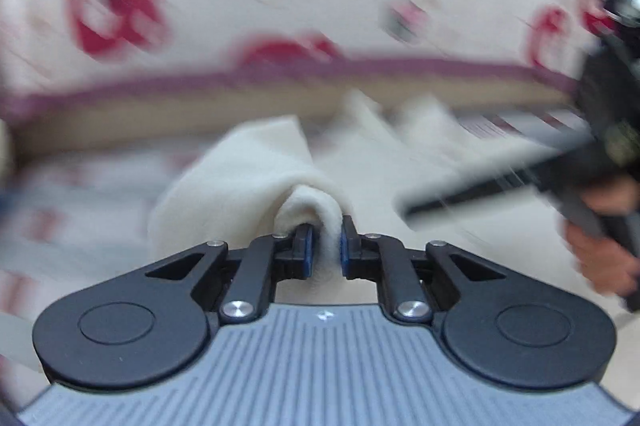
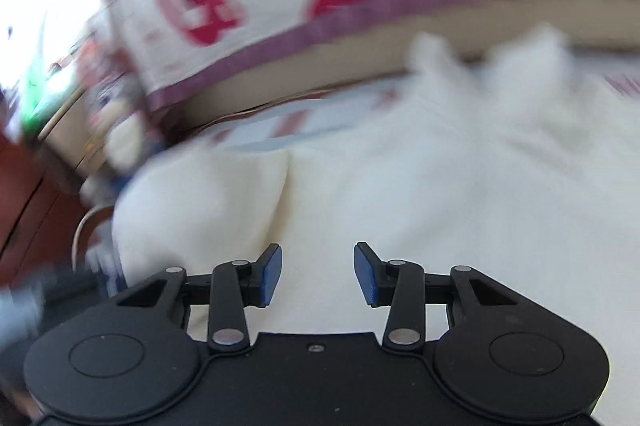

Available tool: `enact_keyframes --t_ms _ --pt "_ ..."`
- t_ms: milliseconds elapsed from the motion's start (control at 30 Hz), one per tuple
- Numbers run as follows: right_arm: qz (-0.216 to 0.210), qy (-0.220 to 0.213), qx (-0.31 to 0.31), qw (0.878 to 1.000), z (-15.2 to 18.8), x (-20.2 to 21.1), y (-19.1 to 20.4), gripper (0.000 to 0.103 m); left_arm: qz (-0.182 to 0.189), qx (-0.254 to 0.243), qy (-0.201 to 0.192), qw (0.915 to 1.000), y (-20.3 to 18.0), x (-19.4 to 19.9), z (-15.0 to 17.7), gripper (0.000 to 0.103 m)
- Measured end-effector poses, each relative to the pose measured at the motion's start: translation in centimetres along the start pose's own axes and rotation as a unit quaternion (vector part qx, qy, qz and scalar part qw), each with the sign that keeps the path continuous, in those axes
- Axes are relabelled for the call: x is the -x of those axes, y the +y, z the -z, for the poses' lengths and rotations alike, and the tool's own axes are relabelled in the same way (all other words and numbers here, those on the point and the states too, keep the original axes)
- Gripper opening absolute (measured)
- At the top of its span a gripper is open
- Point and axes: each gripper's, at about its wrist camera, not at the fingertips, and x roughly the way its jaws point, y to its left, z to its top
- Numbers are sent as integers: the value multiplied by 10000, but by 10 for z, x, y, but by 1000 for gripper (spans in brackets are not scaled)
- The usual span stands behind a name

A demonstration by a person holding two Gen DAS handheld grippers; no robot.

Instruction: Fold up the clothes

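Between the left claw's (image 1: 326, 246) pads, cream cloth (image 1: 240, 185) is pinched.

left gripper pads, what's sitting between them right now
A bunched fold of the cream garment is pinched between the left gripper pads, seen in the left wrist view. The right gripper stands open above the cloth, nothing between its pads.
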Motion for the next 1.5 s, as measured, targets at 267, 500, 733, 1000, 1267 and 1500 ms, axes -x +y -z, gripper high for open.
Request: enact_keyframes --t_ms 267,500,733,1000,1267,1500 --pt "-204 21 477 9987 17 30 -1 46 247 -391 167 9988 -19 39 30 34" --pt "-269 125 2718 9619 32 27 70 51 -723 -452 -276 9960 26 64 41 46" --pt "912 32 5043 8587 75 -5 111 58 -419 -431 319 9977 50 7 43 51" --pt "1399 -1114 4088 8949 41 0 90 57 198 58 140 9997 41 20 20 4" --pt "1530 -659 2754 9468 17 -6 46 5 406 196 -678 9967 36 44 15 30" --pt "1782 -246 1303 9750 1 -13 -14 1 -91 -127 -164 9997 51 21 35 51"
